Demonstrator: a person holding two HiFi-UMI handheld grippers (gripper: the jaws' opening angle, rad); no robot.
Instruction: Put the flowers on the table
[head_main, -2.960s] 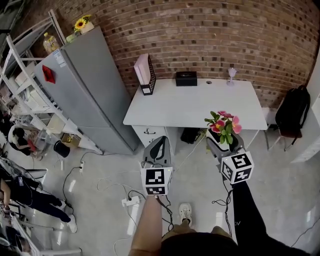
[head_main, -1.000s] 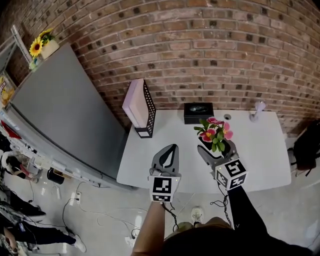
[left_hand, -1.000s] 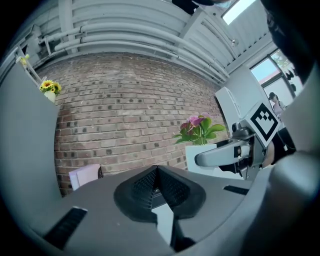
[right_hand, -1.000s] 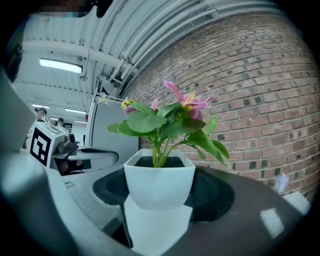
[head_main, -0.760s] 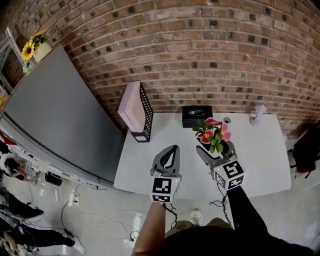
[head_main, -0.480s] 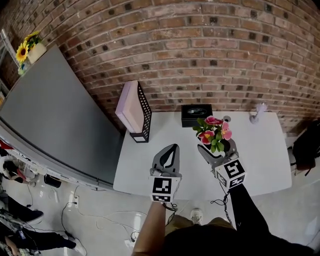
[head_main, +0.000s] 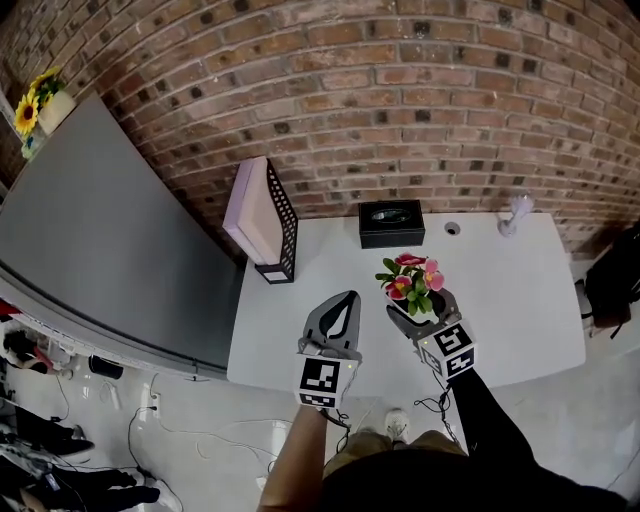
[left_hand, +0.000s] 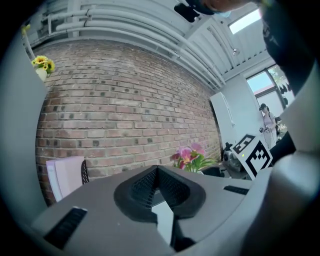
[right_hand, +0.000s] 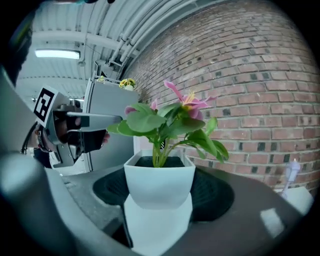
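**As the pot sinks, the table is all but reached**

Now that the person stands at the white table (head_main: 520, 300), the right gripper (head_main: 414, 312) sits lower than half a second ago. The flower pot (right_hand: 159, 177) hangs over the table's middle, closer to the front edge than before. The jaws are spread wide yet pinch the pot on both sides, and the pink blooms (right_hand: 187, 102) stand upright.

The left gripper (head_main: 347, 298) has its jaws pressed together on nothing. It sits just beside the right one, barely shifted.

Reading: the carry looks done, with set-down and release left.

From above, the right gripper hides the pot's underside. The pot may already touch the top; I can't say.

The black box (head_main: 391, 222) and file holder (head_main: 270, 225) at the wall stand well apart.
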